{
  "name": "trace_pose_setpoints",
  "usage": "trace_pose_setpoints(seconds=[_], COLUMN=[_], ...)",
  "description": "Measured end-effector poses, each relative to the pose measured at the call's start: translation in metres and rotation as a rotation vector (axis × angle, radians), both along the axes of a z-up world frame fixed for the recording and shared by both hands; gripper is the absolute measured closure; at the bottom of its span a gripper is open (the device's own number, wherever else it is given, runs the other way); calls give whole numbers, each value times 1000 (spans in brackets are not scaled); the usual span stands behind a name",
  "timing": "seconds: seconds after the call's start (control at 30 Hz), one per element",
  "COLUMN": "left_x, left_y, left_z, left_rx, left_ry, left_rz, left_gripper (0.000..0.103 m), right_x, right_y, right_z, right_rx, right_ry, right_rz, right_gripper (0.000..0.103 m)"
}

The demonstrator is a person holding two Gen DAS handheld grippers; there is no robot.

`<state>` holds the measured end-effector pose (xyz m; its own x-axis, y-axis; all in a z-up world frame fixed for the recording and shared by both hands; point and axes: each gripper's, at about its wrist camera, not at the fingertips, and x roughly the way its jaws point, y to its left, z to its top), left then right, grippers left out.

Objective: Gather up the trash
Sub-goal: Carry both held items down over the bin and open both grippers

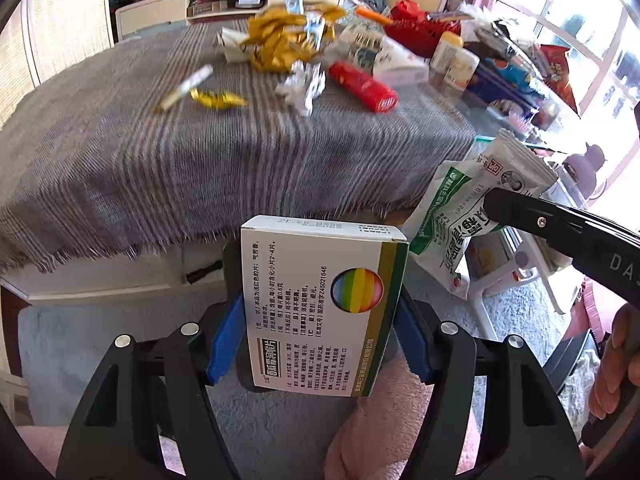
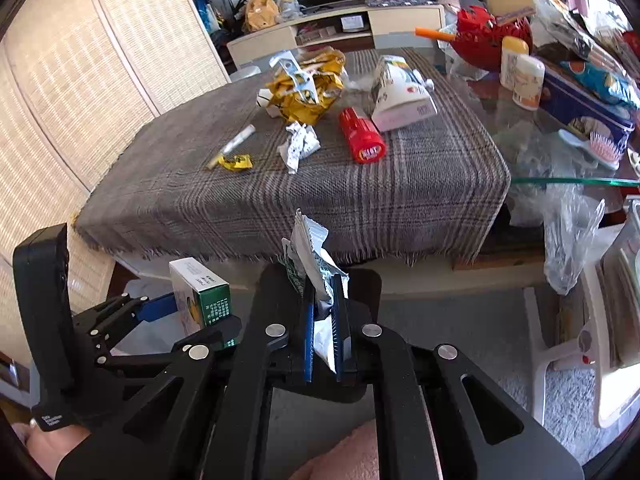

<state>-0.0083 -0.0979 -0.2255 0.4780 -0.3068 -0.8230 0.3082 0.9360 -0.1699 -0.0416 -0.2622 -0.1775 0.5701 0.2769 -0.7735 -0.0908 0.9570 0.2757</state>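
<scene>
Through the left wrist view we read the printed face and rainbow disc of one medicine box (image 1: 320,304), clamped between the left gripper (image 1: 320,336) jaws; the right wrist view shows only its green end. Our right gripper (image 2: 325,332) jaws pinch two sachets (image 2: 310,256), both held in front of the bench (image 2: 280,196). There we count one red can (image 2: 362,136), one crumpled paper (image 2: 300,144) and one yellow wrapper (image 2: 236,162).

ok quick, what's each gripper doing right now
Left gripper: closed on the white cardboard medicine box with a rainbow circle.
Right gripper: closed on the crumpled white-and-green foil sachet.
</scene>
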Motion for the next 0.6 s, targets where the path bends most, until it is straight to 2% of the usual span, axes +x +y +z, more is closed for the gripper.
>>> trace_pose_setpoints(seconds=[0.33,0.47,0.6], left_x=[25,33,41], left_y=[4,7,8], left_z=[-86,-100,-104], left_rx=[0,-16,13], left_ry=[151,198,186], left_rz=[-4,-19,-6], left_gripper=[39,39,38], right_x=[30,43,52], right_y=[24,32,36], right_z=[-81,-97,-108], right_rx=[-27,-9,-9], right_ry=[185,221,245], right_rz=[20,11,2], right_gripper=[94,92,91])
